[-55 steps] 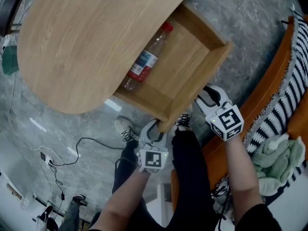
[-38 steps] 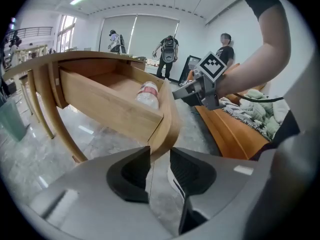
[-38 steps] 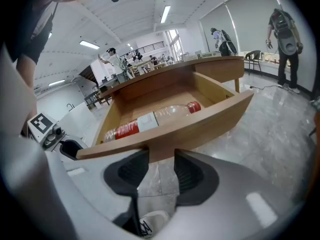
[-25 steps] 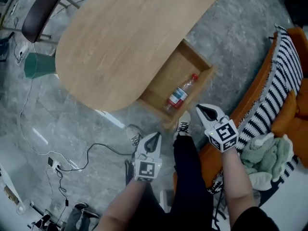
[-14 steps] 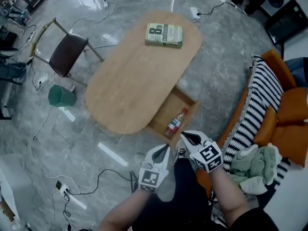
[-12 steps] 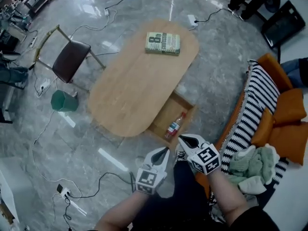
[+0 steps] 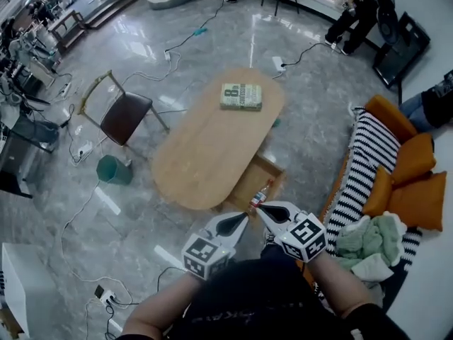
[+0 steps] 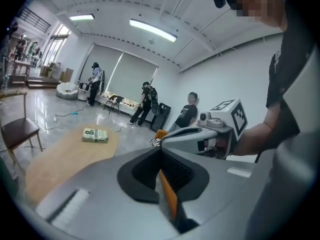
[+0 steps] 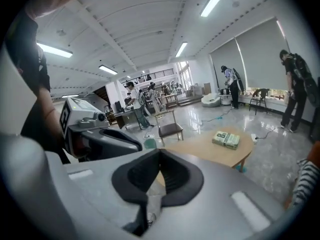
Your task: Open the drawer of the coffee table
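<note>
Your left gripper's jaws are pressing together with nothing between them, and your right gripper's jaws are doing the same, empty. You are holding both up high, well above the furniture, with their tips pointing forward and slightly down, near each other but apart. In the head view they are lying over the near corner of the pulled-out light-wood drawer.

That drawer is standing open, sticking out from the long side of the oval light-wood coffee table on the side facing the sofa. A clear plastic bottle with a red cap is lying inside it at the near end, partly behind your right gripper's tip. The drawer's front edge is reaching into the strip of grey polished floor between the table and the orange sofa with the black-and-white striped throw, narrowing that passage. A pale green cloth is sitting crumpled on the sofa beside your right forearm.

On the tabletop, a green book is lying flat near the far end, well inside the rim. Along the table's other long edge, a wooden chair with a brown seat and a green bin are standing just off the rim. Beyond them the floor is lying open, with loose cables trailing across it.
</note>
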`<state>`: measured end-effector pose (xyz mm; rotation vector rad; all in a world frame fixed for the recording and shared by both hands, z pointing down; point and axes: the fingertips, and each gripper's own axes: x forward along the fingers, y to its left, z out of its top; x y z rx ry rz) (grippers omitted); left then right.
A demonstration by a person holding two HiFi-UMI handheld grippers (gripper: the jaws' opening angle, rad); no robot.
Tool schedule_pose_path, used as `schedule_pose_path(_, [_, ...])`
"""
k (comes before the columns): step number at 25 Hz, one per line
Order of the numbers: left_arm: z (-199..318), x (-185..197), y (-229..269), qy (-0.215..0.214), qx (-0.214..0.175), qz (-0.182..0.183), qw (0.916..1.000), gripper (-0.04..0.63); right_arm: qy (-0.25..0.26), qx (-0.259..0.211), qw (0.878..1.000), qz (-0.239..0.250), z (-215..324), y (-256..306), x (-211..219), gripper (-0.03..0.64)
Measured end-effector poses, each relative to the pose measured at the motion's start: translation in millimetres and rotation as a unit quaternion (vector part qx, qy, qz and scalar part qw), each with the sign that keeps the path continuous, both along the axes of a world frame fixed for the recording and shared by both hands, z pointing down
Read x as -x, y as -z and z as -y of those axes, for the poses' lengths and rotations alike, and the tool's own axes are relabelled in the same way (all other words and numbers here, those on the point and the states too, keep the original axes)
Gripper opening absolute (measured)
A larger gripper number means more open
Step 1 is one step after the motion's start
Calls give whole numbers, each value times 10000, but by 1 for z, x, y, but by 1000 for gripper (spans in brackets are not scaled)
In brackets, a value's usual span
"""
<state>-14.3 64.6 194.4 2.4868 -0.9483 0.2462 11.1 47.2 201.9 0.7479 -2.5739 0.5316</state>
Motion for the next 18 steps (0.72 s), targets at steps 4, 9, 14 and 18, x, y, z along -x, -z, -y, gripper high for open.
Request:
schedule_pose_path(4, [-16, 2, 40, -307, -356, 49, 9989, 3, -44, -303, 9993, 202, -21, 44, 3, 3])
schedule_pose_path(9, [-34, 6, 60, -560, -555, 197, 9967, 3, -328, -282, 9979, 490, -40, 68, -10, 3])
schedule_pose_path(14, [-48, 11, 62, -590, -452, 127, 9972, 3, -521, -62, 9971, 547, -56, 66, -20, 3])
schedule_pose_path(18, [-53, 16, 55, -496, -398, 46, 9980, 3, -556, 170, 9966, 580, -68, 53, -14, 3])
